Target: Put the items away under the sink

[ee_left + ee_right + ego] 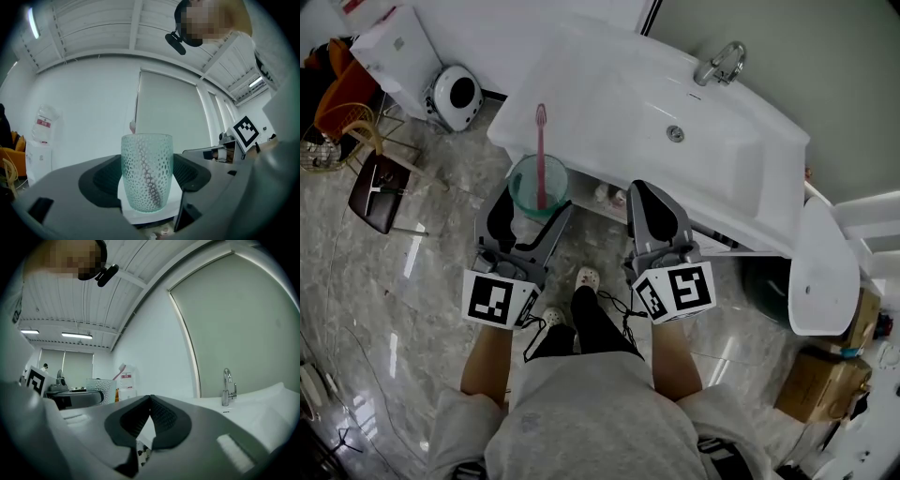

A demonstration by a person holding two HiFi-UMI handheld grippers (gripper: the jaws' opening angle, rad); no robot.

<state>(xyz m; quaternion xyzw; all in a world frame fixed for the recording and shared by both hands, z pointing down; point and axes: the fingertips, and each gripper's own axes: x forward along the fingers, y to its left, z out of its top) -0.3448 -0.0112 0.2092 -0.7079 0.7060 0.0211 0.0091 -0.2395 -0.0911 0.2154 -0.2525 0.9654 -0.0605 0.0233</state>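
At the sink front, left side: your left gripper [534, 211] is clamped on the cup [146, 169], one pad on each side wall, mid-height. The cup is upright and off any surface, just in front of the sink [741, 164] edge. The toothbrush [541, 150] stands loose inside it, head up, leaning on the rim. Keeping the cup vertical is likely what stops the brush tipping out, so hold that attitude on the way down.

Centre: the gap under the basin shows past the cup, above your feet. A few small things sit there, too small to identify.

Right side: your right gripper [149, 399] has its tips pressed together with nothing between them. It's level with the left one and near the basin edge. My read is that it's a spare, free to steady or clear space below.

Count: 1 cup, 1 toothbrush, 1 sink, 1 tap [721, 64], 2 grippers. One loaded, one empty.
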